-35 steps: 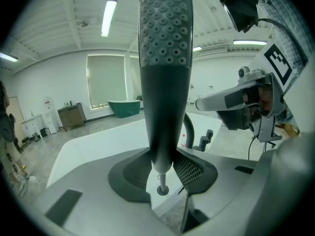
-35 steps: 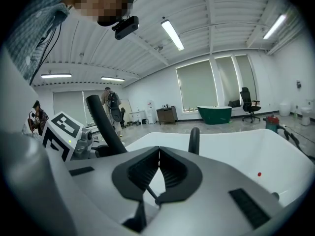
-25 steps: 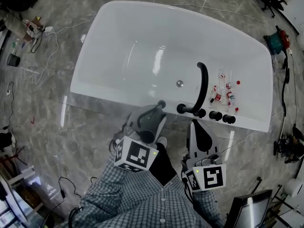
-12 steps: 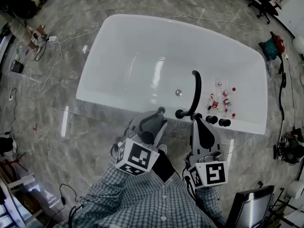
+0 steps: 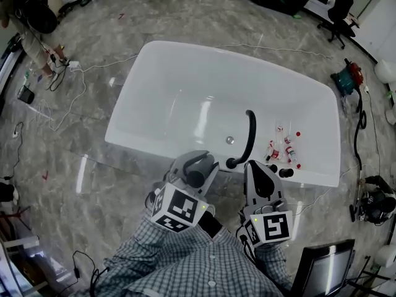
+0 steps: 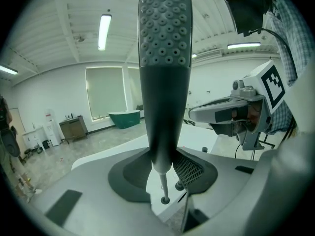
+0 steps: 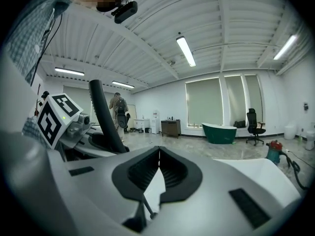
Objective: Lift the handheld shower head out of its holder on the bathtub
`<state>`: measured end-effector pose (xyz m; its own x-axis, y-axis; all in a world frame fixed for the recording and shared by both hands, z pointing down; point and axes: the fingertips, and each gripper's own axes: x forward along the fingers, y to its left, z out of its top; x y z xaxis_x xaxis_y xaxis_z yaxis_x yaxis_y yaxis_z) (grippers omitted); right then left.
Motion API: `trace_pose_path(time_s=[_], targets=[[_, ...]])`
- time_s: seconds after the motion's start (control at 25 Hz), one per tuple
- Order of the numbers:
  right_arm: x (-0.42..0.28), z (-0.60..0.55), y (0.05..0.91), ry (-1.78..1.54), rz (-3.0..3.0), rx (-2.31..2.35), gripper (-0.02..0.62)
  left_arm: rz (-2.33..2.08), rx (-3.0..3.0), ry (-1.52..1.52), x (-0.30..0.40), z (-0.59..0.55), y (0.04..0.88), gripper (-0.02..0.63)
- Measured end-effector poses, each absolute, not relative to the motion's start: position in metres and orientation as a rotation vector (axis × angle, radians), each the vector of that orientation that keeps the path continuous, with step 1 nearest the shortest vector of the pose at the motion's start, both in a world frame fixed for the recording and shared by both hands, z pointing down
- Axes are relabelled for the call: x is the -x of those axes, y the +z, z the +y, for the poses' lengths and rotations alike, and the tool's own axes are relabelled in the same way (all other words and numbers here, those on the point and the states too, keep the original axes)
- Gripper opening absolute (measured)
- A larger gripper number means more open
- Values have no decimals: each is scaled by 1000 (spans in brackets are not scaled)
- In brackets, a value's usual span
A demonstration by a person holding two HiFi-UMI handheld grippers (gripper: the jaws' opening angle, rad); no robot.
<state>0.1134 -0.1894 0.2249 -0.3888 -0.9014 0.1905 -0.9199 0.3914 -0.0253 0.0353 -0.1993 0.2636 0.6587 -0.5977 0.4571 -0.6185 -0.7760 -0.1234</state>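
Two tools: a person in a checked shirt (image 5: 185, 265) is holding both, side by side, at the near rim of the bathtub (image 5: 127, 101), looking steeply down on them.
Left tool (image 5: 195, 166): its jaws are clamping on the handheld shower head (image 5: 199, 163), one pad on each side of the handle. In the left gripper view the left tool (image 6: 162, 168) is gripping the shower head (image 6: 164, 58) low on its dark handle. The nozzle face with its rows of holes is rising upright above the jaws.
Shower head position: it is sitting in the left tool, by the tub's near edge, just left of the faucet base.
Right tool (image 5: 258, 169): its jaws are pressing together at the pad tips with nothing between them, as the right gripper view shows (image 7: 158, 163). It is hovering just right of the left tool, near the knobs (image 5: 286, 172).
Faucet (image 5: 249, 132): the black curved spout is arching up from the near rim and over the basin.
Small bottles (image 5: 281, 147): a cluster with red caps is lying inside the tub at its right end.
Marker cubes: one is riding on the left tool (image 5: 178, 208) and one on the right (image 5: 270, 228).
Floor (image 5: 74, 166): grey marble, with cables (image 5: 68, 85) trailing left of the tub.
Background: a second person (image 5: 28, 11) is standing at top left, and a green tub (image 7: 220, 132) is showing by the far windows.
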Motion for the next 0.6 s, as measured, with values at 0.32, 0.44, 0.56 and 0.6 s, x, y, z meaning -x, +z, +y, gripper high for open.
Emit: trace_pose_path(time_s=[0.32,0.44,0.56,0.6], targets=[[-109,-185,196,76,-2525,-1616,15,-1066,-2830,709,-31,-192,236,140],[-115,-184,186,30,-2527,-1638,15,-1076,-2843,707,-30,-189,227,140],[-117,-186,176,-18,-2530,-1654,15,-1103,-2866,729,-27,-190,217,141],[-118,-188,173,-29,-2528,-1655,15,-1109,-2875,734,-26,-191,213,141]])
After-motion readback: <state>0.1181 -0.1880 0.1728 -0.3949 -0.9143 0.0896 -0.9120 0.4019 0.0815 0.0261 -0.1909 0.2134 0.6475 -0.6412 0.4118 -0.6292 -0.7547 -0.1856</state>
